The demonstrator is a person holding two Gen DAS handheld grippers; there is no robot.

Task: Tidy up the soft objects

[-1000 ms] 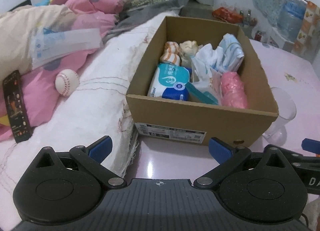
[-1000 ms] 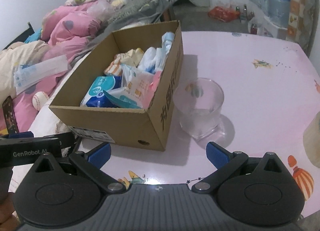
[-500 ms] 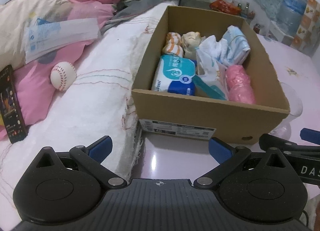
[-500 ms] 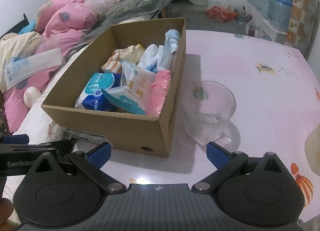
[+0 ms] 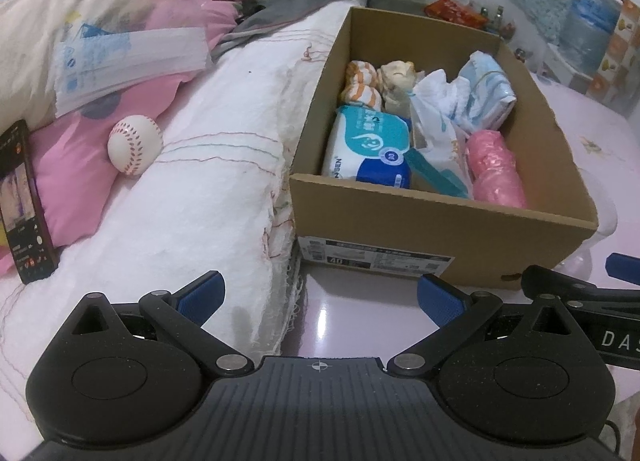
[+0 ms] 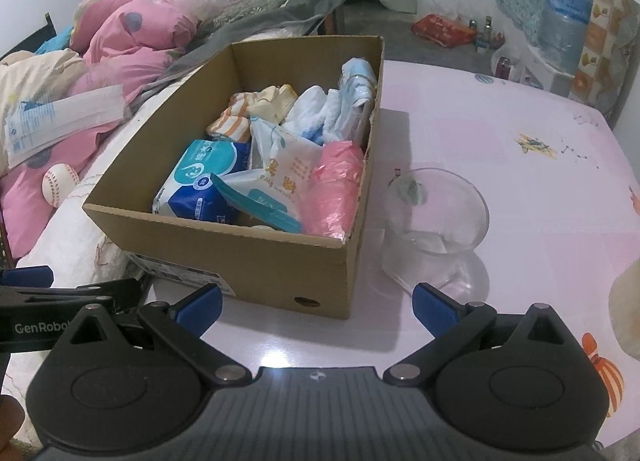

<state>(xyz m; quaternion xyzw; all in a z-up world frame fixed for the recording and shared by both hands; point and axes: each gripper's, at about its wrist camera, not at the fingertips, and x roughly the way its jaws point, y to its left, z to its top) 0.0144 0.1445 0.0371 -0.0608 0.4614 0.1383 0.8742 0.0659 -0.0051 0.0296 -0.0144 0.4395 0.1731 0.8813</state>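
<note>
A brown cardboard box stands at the pink table's left edge, beside the bed. It holds a blue-white wipes pack, a pink plastic roll, rolled striped socks, tissue packs and white cloths. A white baseball lies on the bed's pink quilt. My left gripper is open and empty in front of the box. My right gripper is open and empty near the box's front right corner.
A clear glass cup stands right of the box on the pink table. A phone and a pack of face masks lie on the bed. A cream soft object sits at the right edge.
Both grippers have risen and moved a little toward the box, so I look further down into it. Both stay open and empty. Nothing in the box has moved.
</note>
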